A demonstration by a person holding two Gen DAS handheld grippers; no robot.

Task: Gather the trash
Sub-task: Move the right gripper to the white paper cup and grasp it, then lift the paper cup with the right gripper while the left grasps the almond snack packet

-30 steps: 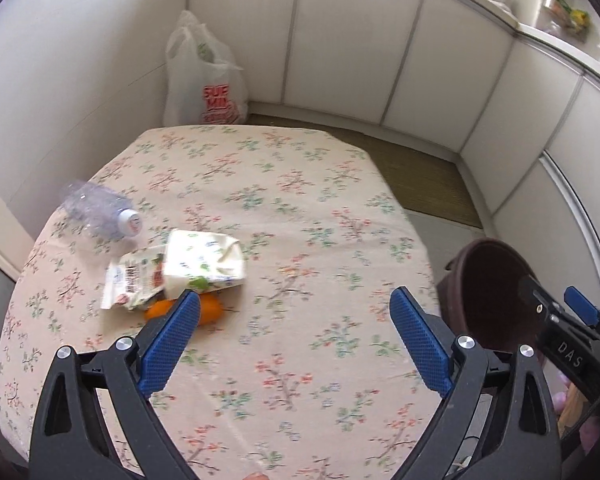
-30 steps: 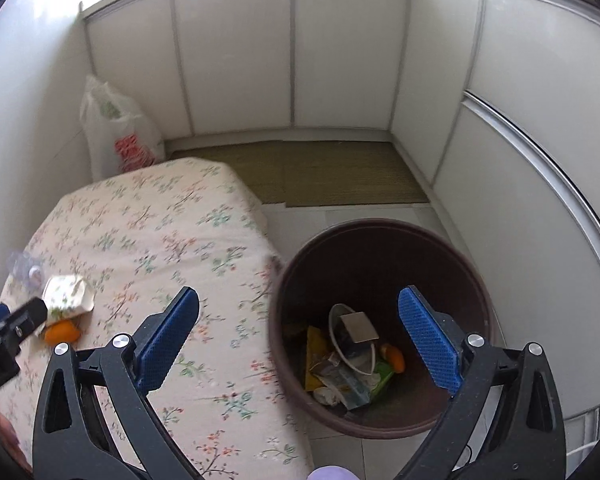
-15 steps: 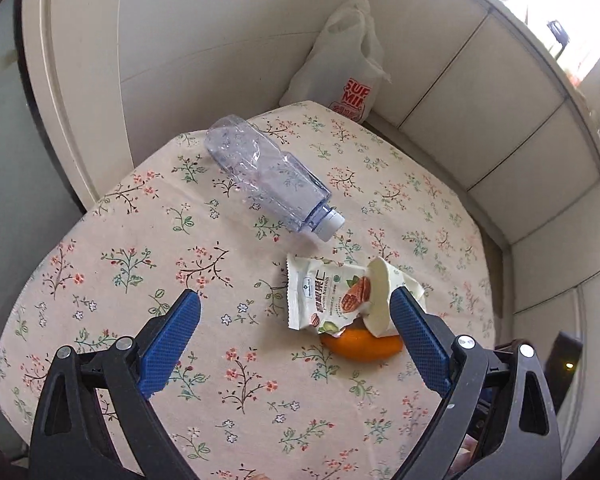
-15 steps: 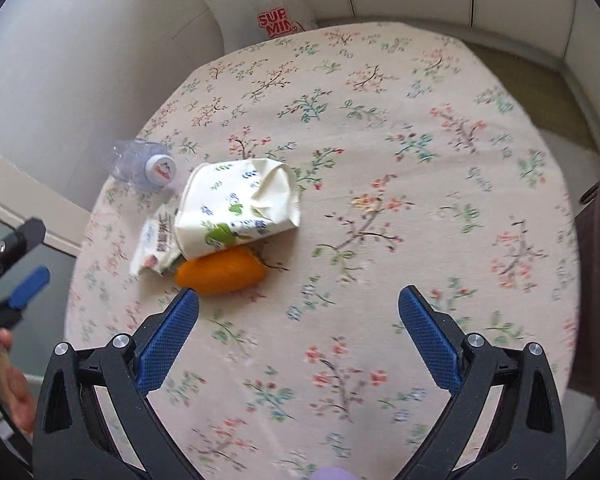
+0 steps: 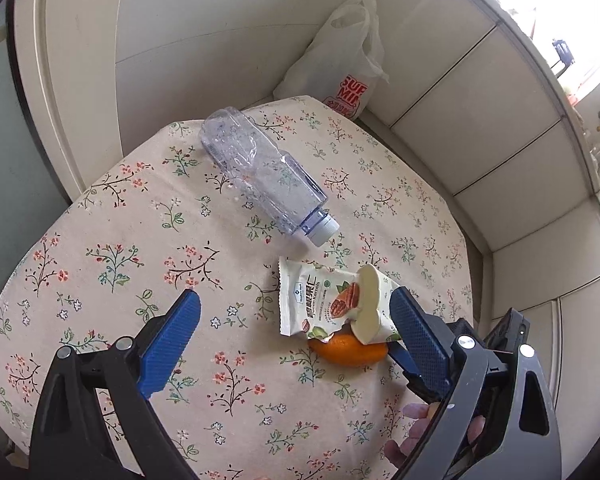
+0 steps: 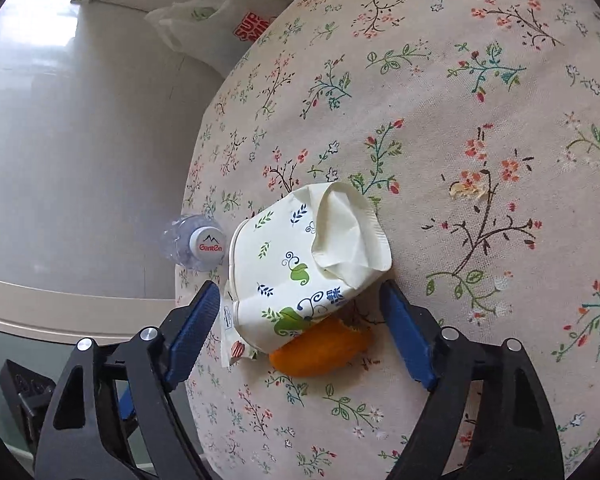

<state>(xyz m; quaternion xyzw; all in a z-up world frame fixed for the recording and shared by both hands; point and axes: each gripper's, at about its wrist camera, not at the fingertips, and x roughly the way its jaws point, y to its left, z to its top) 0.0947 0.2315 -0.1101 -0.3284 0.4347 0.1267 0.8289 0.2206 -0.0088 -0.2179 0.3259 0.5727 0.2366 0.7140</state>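
The right gripper (image 6: 300, 316) hangs over a small pile of trash on the counter (image 6: 480, 120), its jaws wide and holding nothing. The crushed paper cup (image 6: 304, 264) lies between the jaws and a little ahead of them, touching neither one. Under the cup, toward the near side, an orange peel (image 6: 320, 350) shows, and a snack wrapper (image 6: 232, 344) comes out from under the cup just beside the left jaw. The plastic bottle (image 6: 196, 246) lies on its side beyond the left jaw, near the counter edge.

The left gripper (image 5: 296, 328) is also empty with wide jaws. From its view the wrapper (image 5: 316, 308) and cup (image 5: 370, 304) sit close to its right jaw, the peel (image 5: 348, 348) below them, and the bottle (image 5: 260, 176) well ahead – apart from the pile.

In my judgement the step in hand is the approach to the cup. The next move calls for lowering the right gripper until the jaws stand on both sides of the cup body, then closing gently, because the cup is already crushed and soft. The wrapper may be pinched together with it – the peel will probably stay on the counter for a separate pick.
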